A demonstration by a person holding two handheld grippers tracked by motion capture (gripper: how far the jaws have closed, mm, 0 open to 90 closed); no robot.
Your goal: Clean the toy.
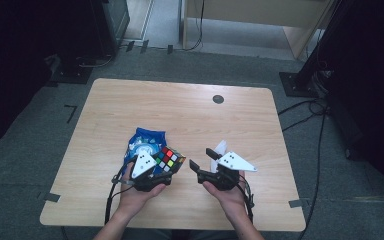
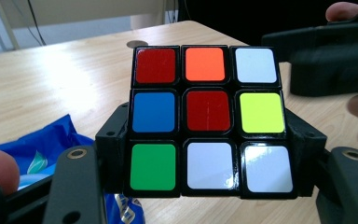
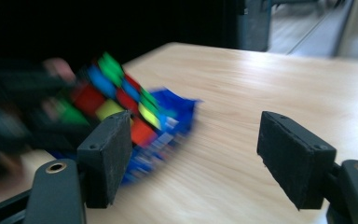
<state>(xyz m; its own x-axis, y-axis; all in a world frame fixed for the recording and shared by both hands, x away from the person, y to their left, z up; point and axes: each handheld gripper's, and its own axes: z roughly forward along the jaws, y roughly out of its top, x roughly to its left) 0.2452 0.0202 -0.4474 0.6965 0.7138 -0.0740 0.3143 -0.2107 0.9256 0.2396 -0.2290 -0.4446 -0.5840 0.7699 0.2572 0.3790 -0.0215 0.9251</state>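
puzzle cube (image 2: 208,120) | clamped between the jaws of the left claw (image 1: 156,176), above the blue packet (image 1: 142,142) | right claw (image 1: 203,159) held beside it, jaws parted, nothing gripped | bench (image 1: 230,120) bare beyond | risk: cube could be twisted loose and dropped if a layer is turned against a slack clamp

Cube (image 3: 116,100) and blue packet (image 3: 175,121) smeared by motion blur in the right gripper view; packet partly hidden behind cube (image 2: 207,119) in the left gripper view
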